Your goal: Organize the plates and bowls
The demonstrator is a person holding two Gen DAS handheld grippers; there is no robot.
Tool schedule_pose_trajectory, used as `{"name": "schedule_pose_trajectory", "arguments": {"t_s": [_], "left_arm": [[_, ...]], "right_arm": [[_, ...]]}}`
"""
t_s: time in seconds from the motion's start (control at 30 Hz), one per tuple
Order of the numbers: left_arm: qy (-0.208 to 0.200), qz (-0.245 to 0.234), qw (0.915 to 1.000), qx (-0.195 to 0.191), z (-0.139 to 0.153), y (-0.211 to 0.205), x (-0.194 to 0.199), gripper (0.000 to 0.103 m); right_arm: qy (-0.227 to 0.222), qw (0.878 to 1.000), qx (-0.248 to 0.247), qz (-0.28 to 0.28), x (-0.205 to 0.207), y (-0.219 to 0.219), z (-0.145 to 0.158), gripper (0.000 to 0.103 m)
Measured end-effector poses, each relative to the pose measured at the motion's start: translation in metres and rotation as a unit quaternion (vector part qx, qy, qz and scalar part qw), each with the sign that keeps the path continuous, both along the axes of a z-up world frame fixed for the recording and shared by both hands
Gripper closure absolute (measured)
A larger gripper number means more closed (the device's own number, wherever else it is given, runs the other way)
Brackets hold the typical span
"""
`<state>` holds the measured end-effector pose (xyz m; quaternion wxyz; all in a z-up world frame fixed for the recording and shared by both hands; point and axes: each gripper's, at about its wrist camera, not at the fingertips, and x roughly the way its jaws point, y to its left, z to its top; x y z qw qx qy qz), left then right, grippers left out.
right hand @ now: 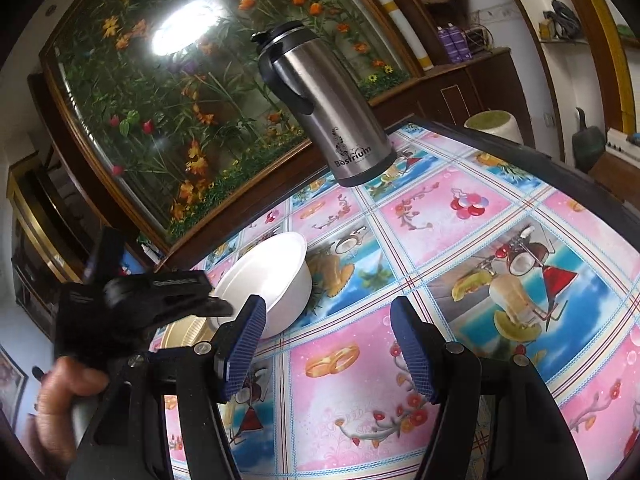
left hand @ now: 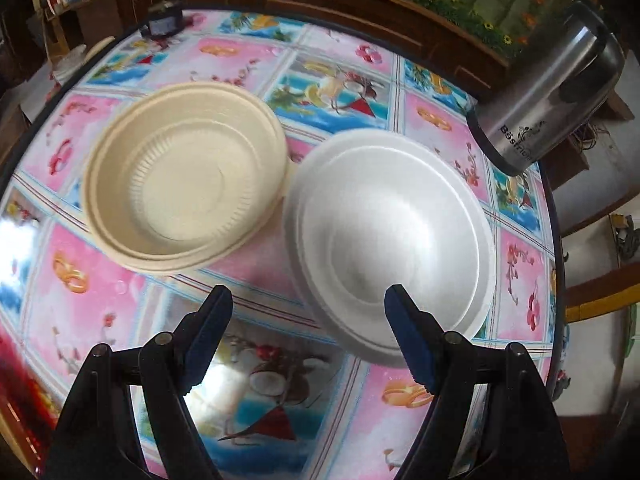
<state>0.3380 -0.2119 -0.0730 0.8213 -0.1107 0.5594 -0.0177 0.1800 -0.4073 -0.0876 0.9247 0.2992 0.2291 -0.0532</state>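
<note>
A cream stack of a ribbed plate inside bowls (left hand: pixel 184 176) sits on the table at the left. A white foam bowl stack (left hand: pixel 390 236) stands right beside it, rims nearly touching. My left gripper (left hand: pixel 308 300) is open and empty, hovering just in front of the two stacks, its right finger over the white stack's near rim. My right gripper (right hand: pixel 326 312) is open and empty above bare tablecloth. In the right wrist view the white bowl stack (right hand: pixel 268 280) lies to its left, with the cream stack (right hand: pixel 186 332) partly hidden behind the left gripper (right hand: pixel 160 300).
A steel thermos (left hand: pixel 556 88) stands at the table's far right edge; it also shows in the right wrist view (right hand: pixel 324 108). A small dark object (left hand: pixel 164 20) sits at the far left edge. The round table (left hand: pixel 240 360) has a glossy floral cloth. A wooden cabinet stands behind.
</note>
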Motion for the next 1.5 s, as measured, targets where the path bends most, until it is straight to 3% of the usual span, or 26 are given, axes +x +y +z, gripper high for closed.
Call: {"name": "schedule_pose_trajectory", "arguments": {"t_s": [0.1, 0.13, 0.17, 0.2, 0.23, 0.3, 0.4, 0.63, 0.8, 1.0, 1.17, 1.23, 1.5], "left_arm": [[0.004, 0.009, 0.9999, -0.009, -0.01, -0.002, 0.008, 0.025], [0.009, 0.006, 0.9999, -0.003, -0.013, -0.003, 0.01, 0.03], [0.014, 0.0, 0.9999, 0.001, -0.015, -0.003, 0.011, 0.039], [0.02, -0.009, 0.9998, 0.0, -0.018, -0.003, 0.011, 0.062], [0.024, -0.016, 0.9996, -0.005, -0.02, -0.002, 0.009, 0.074], [0.025, -0.023, 0.9994, 0.006, -0.022, -0.001, 0.004, 0.084], [0.023, -0.033, 0.9992, -0.003, -0.018, 0.005, -0.009, 0.089], [0.007, -0.071, 0.9973, 0.015, -0.004, 0.017, -0.062, 0.089], [0.013, -0.086, 0.9959, 0.022, -0.008, 0.036, -0.097, 0.089], [0.022, -0.078, 0.9966, 0.016, -0.017, 0.067, -0.136, 0.089], [0.017, -0.068, 0.9974, 0.013, -0.015, 0.088, -0.159, 0.089], [0.015, -0.069, 0.9975, 0.01, -0.014, 0.094, -0.166, 0.089], [0.006, -0.075, 0.9971, 0.005, -0.016, 0.099, -0.179, 0.089]], "right_arm": [[0.002, 1.0, 0.003, 0.0, 0.0, 0.001, -0.001, 0.035], [0.003, 1.0, 0.002, 0.0, 0.0, 0.001, -0.001, 0.035], [0.004, 1.0, 0.001, 0.0, 0.0, 0.001, -0.001, 0.035], [0.004, 1.0, 0.0, -0.001, 0.001, 0.001, -0.001, 0.035], [0.005, 1.0, -0.001, -0.003, 0.001, 0.001, -0.001, 0.035], [0.006, 1.0, 0.0, -0.006, 0.001, 0.0, -0.002, 0.035], [0.008, 1.0, 0.009, -0.004, 0.002, -0.003, -0.004, 0.035], [0.011, 0.998, 0.052, 0.025, 0.007, -0.011, -0.009, 0.035], [0.04, 0.993, 0.086, 0.077, 0.018, -0.007, -0.018, 0.035], [0.068, 0.987, 0.047, 0.136, 0.025, 0.024, -0.02, 0.039], [0.085, 0.981, 0.018, 0.174, 0.021, 0.047, -0.023, 0.048], [0.09, 0.978, 0.02, 0.185, 0.017, 0.052, -0.025, 0.053], [0.085, 0.975, 0.032, 0.204, -0.034, 0.073, -0.033, 0.053]]}}
